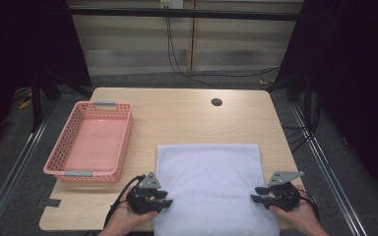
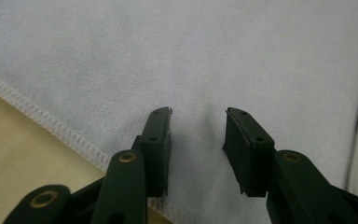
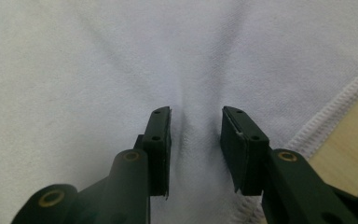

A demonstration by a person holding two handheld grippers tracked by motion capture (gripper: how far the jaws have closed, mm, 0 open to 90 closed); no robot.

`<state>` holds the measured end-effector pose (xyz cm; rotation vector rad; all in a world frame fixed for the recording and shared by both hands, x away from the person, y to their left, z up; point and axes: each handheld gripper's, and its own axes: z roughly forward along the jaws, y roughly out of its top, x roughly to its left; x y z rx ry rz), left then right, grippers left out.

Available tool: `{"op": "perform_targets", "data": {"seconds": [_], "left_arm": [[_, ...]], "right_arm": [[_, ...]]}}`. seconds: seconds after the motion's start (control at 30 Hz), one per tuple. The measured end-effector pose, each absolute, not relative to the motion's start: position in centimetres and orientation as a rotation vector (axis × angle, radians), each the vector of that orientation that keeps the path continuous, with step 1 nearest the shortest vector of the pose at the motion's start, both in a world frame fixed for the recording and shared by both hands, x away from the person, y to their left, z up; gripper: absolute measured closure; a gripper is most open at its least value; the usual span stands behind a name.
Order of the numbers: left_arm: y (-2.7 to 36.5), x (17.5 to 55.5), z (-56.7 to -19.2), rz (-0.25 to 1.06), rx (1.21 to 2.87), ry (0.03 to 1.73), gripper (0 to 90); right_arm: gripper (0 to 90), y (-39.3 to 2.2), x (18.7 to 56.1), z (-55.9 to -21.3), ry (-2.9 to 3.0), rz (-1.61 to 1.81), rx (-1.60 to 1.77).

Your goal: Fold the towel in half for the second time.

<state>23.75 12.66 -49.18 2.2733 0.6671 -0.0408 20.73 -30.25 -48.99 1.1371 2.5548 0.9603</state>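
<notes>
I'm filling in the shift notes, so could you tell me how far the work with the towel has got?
Early stage. Done: the white towel lies spread flat on the table, no fold in it yet. In hand: the left gripper and right gripper sit at its near side edges, cloth puckering between each pair of jaws, which still stand apart. Left: any fold or lift; the pink basket holds nothing.

Pale lilac towel [image 1: 209, 182] w/ white stitched hem, pink perforated basket [image 1: 59, 147], black tongs [image 1: 167, 199].
</notes>
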Motion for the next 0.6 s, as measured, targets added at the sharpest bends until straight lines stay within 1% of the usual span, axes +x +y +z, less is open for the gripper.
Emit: {"op": "perform_targets", "data": {"seconds": [0.07, 0.13, 0.2, 0.3, 0.37, 0.43, 0.47, 0.57, 0.6], "left_arm": [[12.9, 23.3, -49.2, -0.092, 2.262, 0.669, 60.5], [13.0, 22.9, -49.0, -0.103, 2.279, 0.651, 58.9], [12.8, 23.1, -48.9, -0.116, 2.285, 0.638, 54.1], [12.7, 24.4, -48.4, -0.062, 2.266, 0.666, 48.6], [12.6, 25.8, -47.9, -0.022, 2.232, 0.708, 47.7], [12.4, 27.7, -47.5, 0.021, 2.214, 0.713, 47.8], [12.3, 28.6, -47.4, 0.049, 2.203, 0.744, 47.8], [11.7, 31.5, -47.2, 0.085, 2.176, 0.765, 48.3], [11.6, 32.4, -47.1, 0.084, 2.161, 0.797, 48.3]], "right_arm": [[63.5, -30.1, 20.0, -48.8, 2.572, 0.938, 1.127], [63.4, -29.8, 19.3, -48.7, 2.581, 0.924, 1.121], [62.7, -29.6, 18.8, -48.6, 2.591, 0.897, 1.096], [60.0, -29.7, 19.2, -48.6, 2.594, 0.933, 1.120], [55.6, -30.0, 19.9, -48.3, 2.530, 0.961, 1.140], [54.8, -30.6, 21.3, -47.7, 2.475, 0.997, 1.162], [54.6, -30.9, 22.1, -47.4, 2.439, 0.992, 1.182], [54.2, -31.9, 24.9, -46.8, 2.366, 1.015, 1.215], [54.3, -32.2, 25.9, -46.6, 2.351, 1.039, 1.224]]}}
